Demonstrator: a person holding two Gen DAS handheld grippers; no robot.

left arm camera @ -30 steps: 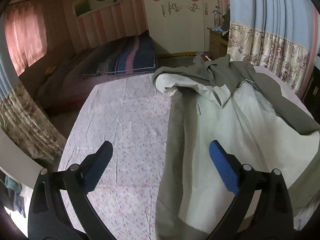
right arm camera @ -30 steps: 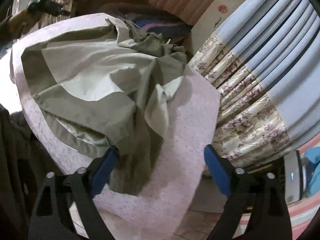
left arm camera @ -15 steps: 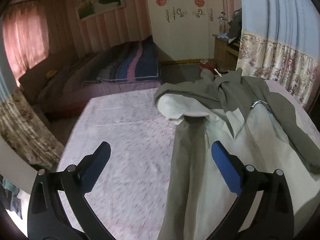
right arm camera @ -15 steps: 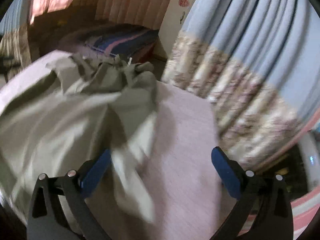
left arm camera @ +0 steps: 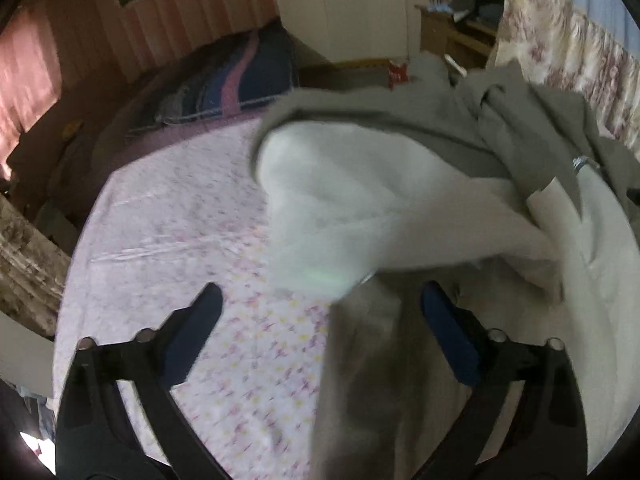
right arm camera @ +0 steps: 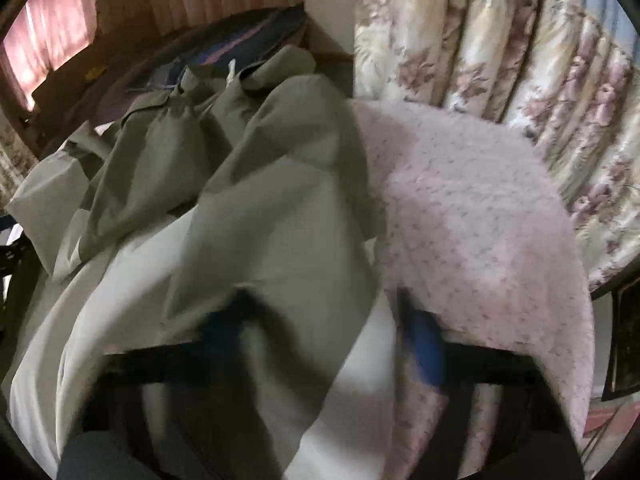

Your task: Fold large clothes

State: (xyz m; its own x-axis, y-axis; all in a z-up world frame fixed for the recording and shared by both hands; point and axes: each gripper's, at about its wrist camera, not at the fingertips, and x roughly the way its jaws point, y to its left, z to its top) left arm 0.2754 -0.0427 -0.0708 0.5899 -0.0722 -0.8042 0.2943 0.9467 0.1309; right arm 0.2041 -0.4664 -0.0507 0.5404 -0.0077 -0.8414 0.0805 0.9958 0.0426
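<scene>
Coat (left arm camera: 400, 208) is lying spread across the right half of the table (left arm camera: 180, 240), pale lining up, grey-green shell bunched at the far edge.

Left gripper (left arm camera: 320, 320) is hanging over the coat's near-left edge. Jaws are closing; a strip of the grey fabric is running between the blue pads (left arm camera: 452, 336), but the pads are not pressing on it, so no grip.

Right gripper (right arm camera: 324, 324) is sitting over the coat's right edge (right arm camera: 280, 240), next to the table cloth (right arm camera: 480, 220). Jaws are closing with coat fabric between them; too blurred to tell if they are pinching it.

Floral curtain (right arm camera: 520, 60) is hanging beyond the table.
</scene>
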